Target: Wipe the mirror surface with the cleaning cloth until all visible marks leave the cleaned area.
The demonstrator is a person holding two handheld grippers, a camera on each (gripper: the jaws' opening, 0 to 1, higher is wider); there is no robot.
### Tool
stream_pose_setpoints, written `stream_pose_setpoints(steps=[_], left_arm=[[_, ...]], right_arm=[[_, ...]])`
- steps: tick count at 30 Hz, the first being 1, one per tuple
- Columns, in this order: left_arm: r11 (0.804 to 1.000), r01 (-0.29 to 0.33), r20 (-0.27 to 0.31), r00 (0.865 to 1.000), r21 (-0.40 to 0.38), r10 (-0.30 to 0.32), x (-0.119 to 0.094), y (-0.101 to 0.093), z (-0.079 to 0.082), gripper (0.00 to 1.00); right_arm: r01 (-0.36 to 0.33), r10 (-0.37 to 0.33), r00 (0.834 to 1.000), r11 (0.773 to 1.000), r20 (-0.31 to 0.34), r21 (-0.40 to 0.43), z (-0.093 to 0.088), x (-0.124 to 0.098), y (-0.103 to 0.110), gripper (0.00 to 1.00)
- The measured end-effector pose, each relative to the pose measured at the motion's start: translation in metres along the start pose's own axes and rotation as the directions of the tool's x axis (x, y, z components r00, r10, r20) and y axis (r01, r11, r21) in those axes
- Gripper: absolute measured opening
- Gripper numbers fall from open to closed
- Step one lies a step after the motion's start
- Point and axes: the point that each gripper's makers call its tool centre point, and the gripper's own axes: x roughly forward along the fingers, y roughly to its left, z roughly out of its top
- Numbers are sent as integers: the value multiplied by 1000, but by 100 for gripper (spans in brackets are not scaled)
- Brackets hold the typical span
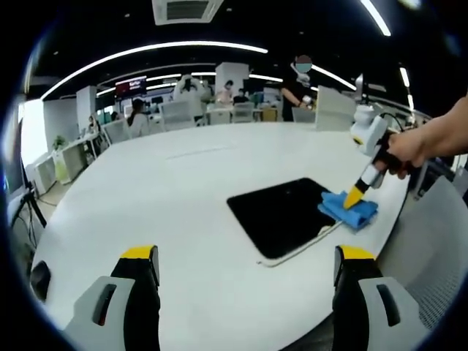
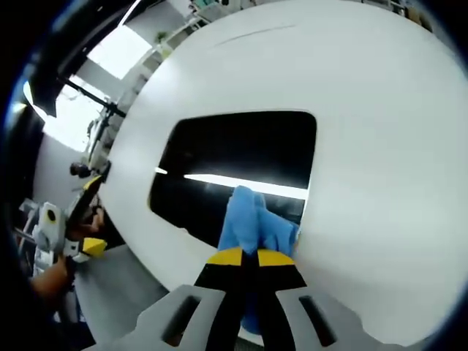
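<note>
The mirror [image 1: 285, 214] lies flat on the round white worktop [image 1: 168, 190], a dark shape with rounded corners, and in the left gripper view it sits toward the right side, close to the worktop's edge. The blue cleaning cloth [image 1: 349, 208] rests on the mirror's right end, partly on the dark glass and partly over its rim. The right hand-held gripper [image 1: 356, 194] is the near one to the job: a hand [image 1: 409, 146] holds it and points it down so its yellow tips press into the cloth. In the right gripper view the right hand-held gripper [image 2: 243, 257] has its jaws squeezed together on the cleaning cloth [image 2: 252, 223], and the mirror [image 2: 234, 172] stretches away in front of it, its long side running left to right across that view. So most of the glass left to rub lies ahead of the cloth, away from the edge it sits on. The left hand-held gripper [image 1: 245, 256] hangs above the near part of the worktop, well apart from the mirror, with its jaws spread wide and nothing between them. Any marks on the glass are too small to tell.
</note>
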Motion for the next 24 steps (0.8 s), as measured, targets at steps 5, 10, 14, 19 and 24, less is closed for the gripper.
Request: stream_pose_setpoints(steps=[5, 10, 14, 19, 24], left_arm=[[1000, 7, -7, 1000, 3, -7, 1, -1, -1, 100], [1000, 8, -4, 1000, 2, -8, 1, -2, 0, 100], [1000, 14, -4, 1000, -1, -14, 1, -2, -1, 100], [1000, 14, -3, 1000, 0, -14, 1, -2, -1, 100], [1000, 19, -2, 1000, -2, -19, 2, -3, 0, 100]], right_arm=[[9, -9, 1000, 1000, 0, -4, -1, -3, -8, 0], [34, -34, 999, 999, -9, -16, -3, -7, -11, 0], [60, -60, 998, 997, -14, -55, -3, -8, -13, 0], [57, -59, 998, 997, -31, -44, -3, -7, -14, 0], [58, -60, 997, 997, -47, -44, -2, -7, -13, 0]])
